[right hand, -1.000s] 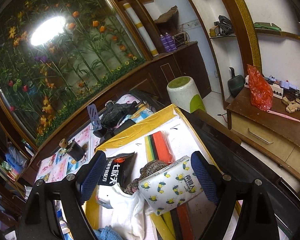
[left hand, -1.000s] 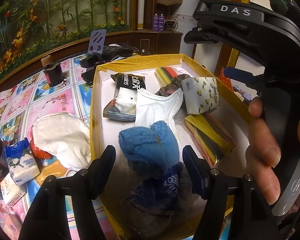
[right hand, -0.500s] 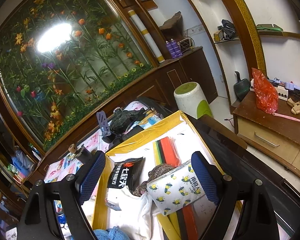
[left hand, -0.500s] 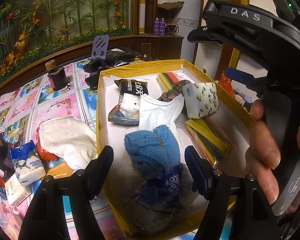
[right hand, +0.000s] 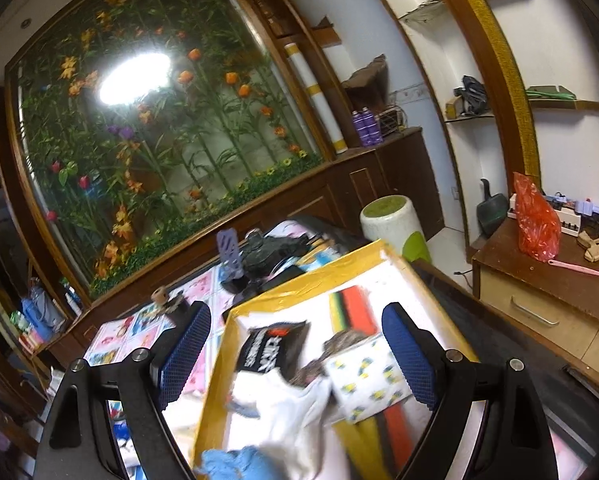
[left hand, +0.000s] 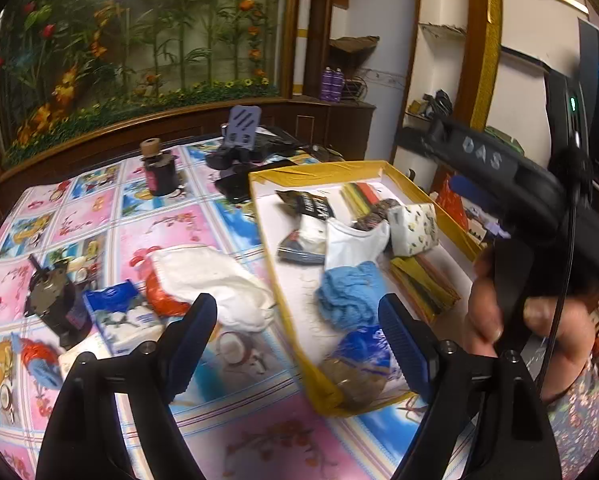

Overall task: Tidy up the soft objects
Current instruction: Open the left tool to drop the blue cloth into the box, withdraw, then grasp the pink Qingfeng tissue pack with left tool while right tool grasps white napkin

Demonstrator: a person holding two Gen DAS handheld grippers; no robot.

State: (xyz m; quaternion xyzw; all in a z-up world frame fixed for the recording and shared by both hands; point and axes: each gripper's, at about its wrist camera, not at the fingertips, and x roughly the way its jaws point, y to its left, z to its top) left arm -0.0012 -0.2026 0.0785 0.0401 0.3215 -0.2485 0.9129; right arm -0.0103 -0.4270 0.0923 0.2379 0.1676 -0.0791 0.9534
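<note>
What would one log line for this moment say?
left gripper: opening, empty | right gripper: open, empty | blue cloth: in box | white cloth: on table

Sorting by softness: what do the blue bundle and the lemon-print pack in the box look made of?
Blue bundle: looks like knitted or terry fabric, matte, with a fuzzy, rumpled surface. Lemon-print pack: seemingly tissues in thin plastic film, with a faint sheen and squashed corners.

Yellow-rimmed box (left hand: 267, 236); blue knit cloth (left hand: 349, 292); lemon-print tissue pack (left hand: 413, 230).
</note>
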